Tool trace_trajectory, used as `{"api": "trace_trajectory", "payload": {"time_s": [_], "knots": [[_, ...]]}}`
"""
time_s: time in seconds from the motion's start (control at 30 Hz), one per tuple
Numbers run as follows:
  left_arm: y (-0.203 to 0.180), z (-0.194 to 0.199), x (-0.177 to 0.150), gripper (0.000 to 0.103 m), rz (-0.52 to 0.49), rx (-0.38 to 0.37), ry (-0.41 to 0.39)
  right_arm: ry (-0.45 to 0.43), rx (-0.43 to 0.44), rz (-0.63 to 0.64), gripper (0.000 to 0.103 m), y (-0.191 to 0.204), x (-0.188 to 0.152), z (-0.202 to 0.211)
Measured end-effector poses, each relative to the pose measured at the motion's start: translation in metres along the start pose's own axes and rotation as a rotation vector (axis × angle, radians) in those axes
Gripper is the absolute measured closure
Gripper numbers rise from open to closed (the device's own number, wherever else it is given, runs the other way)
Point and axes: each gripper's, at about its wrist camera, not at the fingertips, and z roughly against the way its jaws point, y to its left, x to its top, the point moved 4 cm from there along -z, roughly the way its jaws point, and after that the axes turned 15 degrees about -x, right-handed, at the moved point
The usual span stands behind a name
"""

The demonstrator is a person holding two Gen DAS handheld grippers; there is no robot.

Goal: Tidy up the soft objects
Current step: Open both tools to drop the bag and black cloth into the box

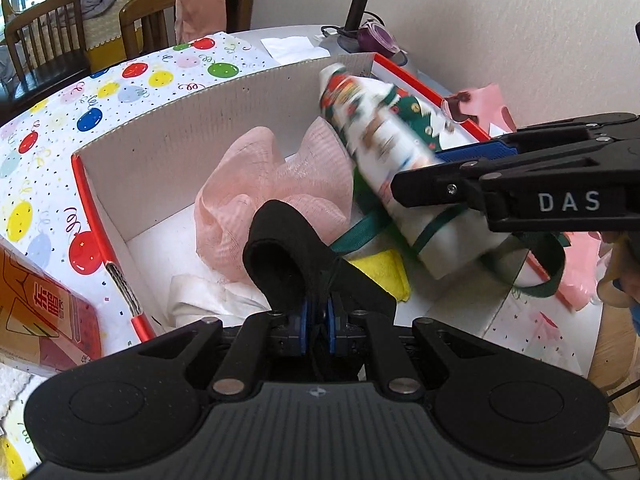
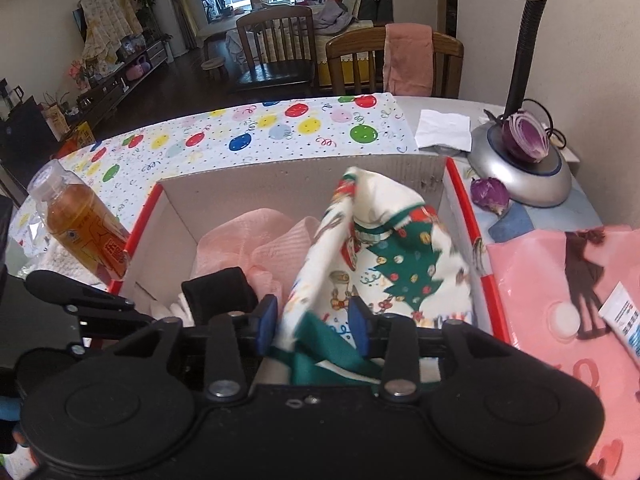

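Observation:
A cardboard box (image 1: 180, 140) with red edges stands on the balloon-print tablecloth (image 1: 120, 80). Inside lie a pink mesh cloth (image 1: 260, 184), a yellow cloth (image 1: 384, 268) and a white cloth (image 1: 208, 296). My left gripper (image 1: 318, 312) is shut on a black fabric piece (image 1: 280, 248) over the box's near side. A white Christmas-print cloth bag (image 2: 380, 248) with green straps leans into the box's right part. It hangs between the parted blue pads of my right gripper (image 2: 312, 320), which is open. From the left wrist the right gripper (image 1: 436, 168) reaches in from the right.
A bottle of amber drink (image 2: 80, 220) stands left of the box (image 2: 260, 184). Right of it are a lamp base (image 2: 520, 176) with a cut purple onion (image 2: 524, 136), a pink plastic bag (image 2: 560, 280) and a white tube (image 2: 624, 320). Wooden chairs (image 2: 280, 44) stand behind the table.

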Motion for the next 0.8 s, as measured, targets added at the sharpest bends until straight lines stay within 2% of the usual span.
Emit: {"api": "trace_trajectory", "payload": {"time_s": [0.2, 0.53, 0.8], "knots": [[0.001, 0.004, -0.002, 0.092, 0.016, -0.021, -0.012, -0.005, 0.009, -0.022, 0.052, 0.003, -0.004, 0.008], [0.001, 0.025, -0.002, 0.092, 0.014, -0.023, -0.067, -0.024, 0.028, -0.093, 0.044, -0.001, -0.006, 0.03], [-0.004, 0.06, -0.007, 0.092, 0.015, -0.092, -0.139, -0.082, 0.061, -0.134, 0.04, 0.004, -0.006, 0.063]]}}
